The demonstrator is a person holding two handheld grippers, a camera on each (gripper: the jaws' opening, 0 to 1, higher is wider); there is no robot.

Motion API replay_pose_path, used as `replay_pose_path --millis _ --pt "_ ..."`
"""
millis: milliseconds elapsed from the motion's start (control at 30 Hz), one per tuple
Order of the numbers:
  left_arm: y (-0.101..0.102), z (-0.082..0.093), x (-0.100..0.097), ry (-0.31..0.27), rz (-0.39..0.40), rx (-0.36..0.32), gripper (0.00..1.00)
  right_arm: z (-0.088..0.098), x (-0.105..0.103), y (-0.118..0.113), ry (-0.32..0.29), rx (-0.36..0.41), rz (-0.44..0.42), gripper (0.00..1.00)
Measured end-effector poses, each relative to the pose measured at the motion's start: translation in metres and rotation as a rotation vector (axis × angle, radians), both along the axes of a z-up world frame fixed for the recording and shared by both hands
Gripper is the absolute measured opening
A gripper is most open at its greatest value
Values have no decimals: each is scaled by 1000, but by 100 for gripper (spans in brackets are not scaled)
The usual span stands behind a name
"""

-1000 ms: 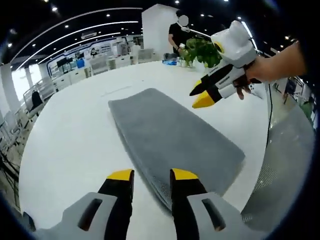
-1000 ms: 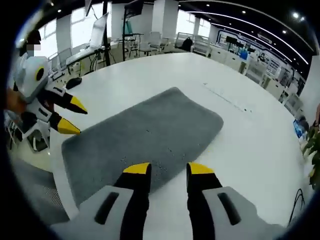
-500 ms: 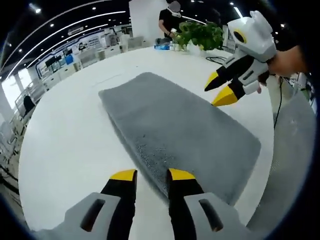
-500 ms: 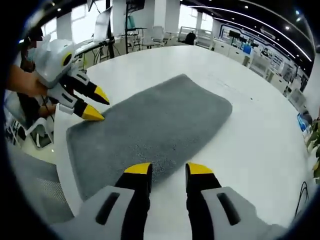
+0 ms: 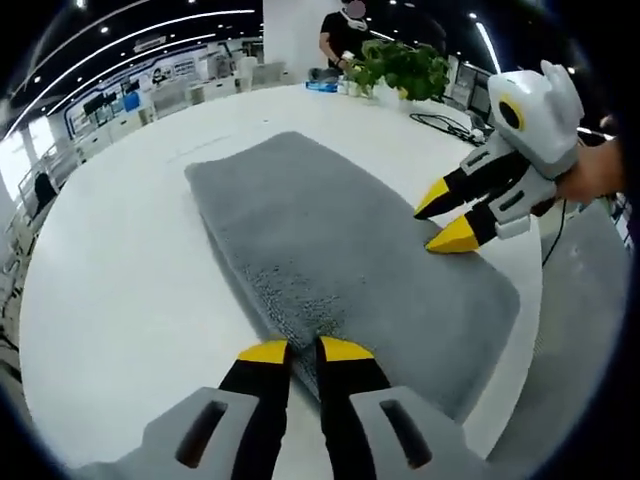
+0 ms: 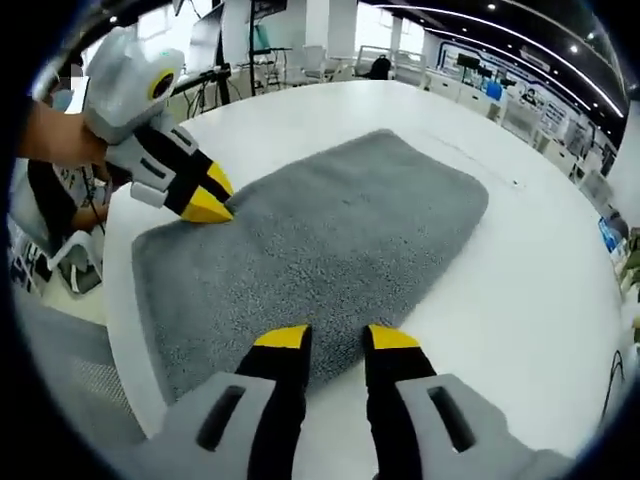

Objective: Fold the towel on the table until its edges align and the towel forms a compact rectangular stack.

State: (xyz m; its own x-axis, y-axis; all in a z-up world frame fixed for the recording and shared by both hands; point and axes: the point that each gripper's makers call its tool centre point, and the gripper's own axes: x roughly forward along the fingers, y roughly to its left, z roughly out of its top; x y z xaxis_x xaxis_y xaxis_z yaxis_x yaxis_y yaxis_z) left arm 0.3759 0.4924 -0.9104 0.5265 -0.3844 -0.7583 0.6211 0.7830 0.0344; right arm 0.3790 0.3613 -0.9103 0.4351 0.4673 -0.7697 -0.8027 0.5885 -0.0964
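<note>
A grey towel (image 5: 340,240) lies flat on the round white table (image 5: 120,300), folded into a long double layer. My left gripper (image 5: 305,352) sits at the towel's near long edge, its jaws drawn close together with the folded edge pinched between the yellow tips. In the right gripper view the towel (image 6: 330,240) shows as well, with the left gripper (image 6: 208,195) on its far left edge. My right gripper (image 6: 336,338) is open at the opposite long edge, tips just over the pile. In the left gripper view the right gripper (image 5: 447,218) hovers above the towel's right side.
A potted green plant (image 5: 400,65) and a standing person (image 5: 345,35) are at the table's far side. A cable (image 5: 445,120) runs by the plant. A grey mesh chair (image 5: 590,330) is close at the right. Desks and chairs fill the room behind (image 6: 300,70).
Both grippers have come down closer to the towel's long edges. The left jaws have narrowed onto the folded edge. The right jaws have narrowed slightly and stay apart.
</note>
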Motion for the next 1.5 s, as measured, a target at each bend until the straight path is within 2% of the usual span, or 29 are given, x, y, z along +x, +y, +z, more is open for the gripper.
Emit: replay_pose_path --millis 100,300,467,600,967,1067,1133,1167,1300,1367,1500 --pt "-3 0 0 -8 -1 18 8 1 -1 0 -21 -45 54 19" --pt "-12 -1 -1 14 24 -15 8 1 0 -10 -22 -80 87 18" --pt "-23 -1 -4 -6 14 14 8 0 2 -21 -6 -40 75 18" --pt "-33 -1 -5 -9 31 3 8 0 -1 -33 -20 -51 102 18" --pt "-74 -2 -3 -36 28 -8 8 0 5 -71 -51 -4 114 18" --pt "-83 -2 -2 -33 39 -25 8 0 6 -81 -43 -21 120 18" --pt "-91 -2 -2 -21 37 -33 8 -1 7 -92 5 3 57 18" --pt "-94 -2 -2 -19 33 -32 8 -1 8 -94 8 8 51 18" --pt "-110 -2 -3 -13 28 -29 8 -1 4 -109 -13 -10 76 18" --pt "-119 -2 -2 -28 10 -15 8 -2 2 -117 -22 -13 73 18" --pt "-128 -1 2 -23 -1 -8 8 -1 5 -129 2 11 59 18"
